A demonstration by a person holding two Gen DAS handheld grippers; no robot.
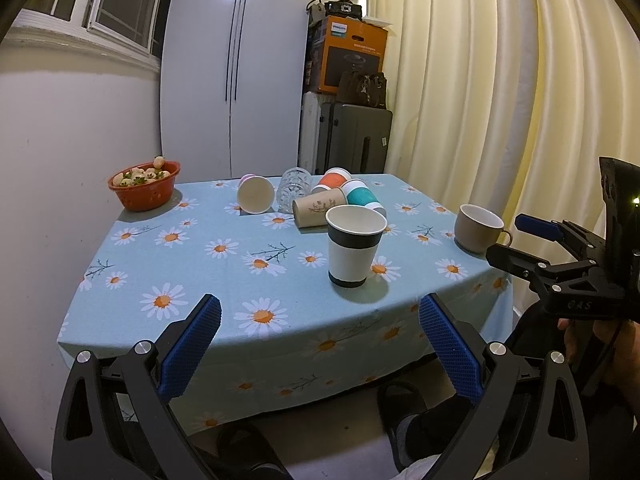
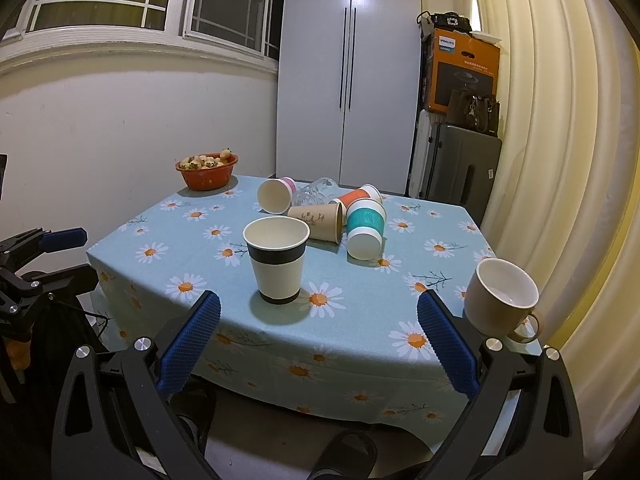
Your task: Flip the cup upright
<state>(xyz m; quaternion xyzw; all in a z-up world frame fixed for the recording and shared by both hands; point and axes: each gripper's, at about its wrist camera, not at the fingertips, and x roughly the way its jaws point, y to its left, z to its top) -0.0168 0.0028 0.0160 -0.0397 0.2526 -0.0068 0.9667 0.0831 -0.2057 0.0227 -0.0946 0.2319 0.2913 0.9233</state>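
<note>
A table (image 1: 200, 264) covered with a light blue daisy-print cloth stands in the corner of the room. Both grippers hang at its near edge, off the cloth. The left gripper (image 1: 320, 344) has its jaws spread wide and holds nothing; the right gripper (image 2: 319, 342) is likewise spread wide and empty. A paper cup with black bands (image 1: 354, 246) stands upright, mouth up, near the front middle of the table, apart from the other cups. Behind it, toward the far edge, a group of cups lies tipped on its side: a pink-banded cup (image 1: 255, 194) with its mouth facing the front, a clear glass (image 1: 294, 189) just beside it, a brown paper cup (image 1: 318, 210), an orange-banded cup (image 1: 334, 180) and a teal-banded cup (image 1: 365, 197). The brown, orange and teal cups lie packed close together; whether they touch cannot be told. A beige mug (image 1: 478, 228) stands upright near the right front corner of the table, its handle pointing right. A red bowl of pale fruit (image 1: 144, 186) sits at the far left corner. Behind the table stand a white cabinet (image 1: 236, 68), a dark suitcase (image 1: 356, 140) with an orange box (image 1: 348, 54) stacked above it, and cream curtains (image 1: 500, 92) on the right.
</note>
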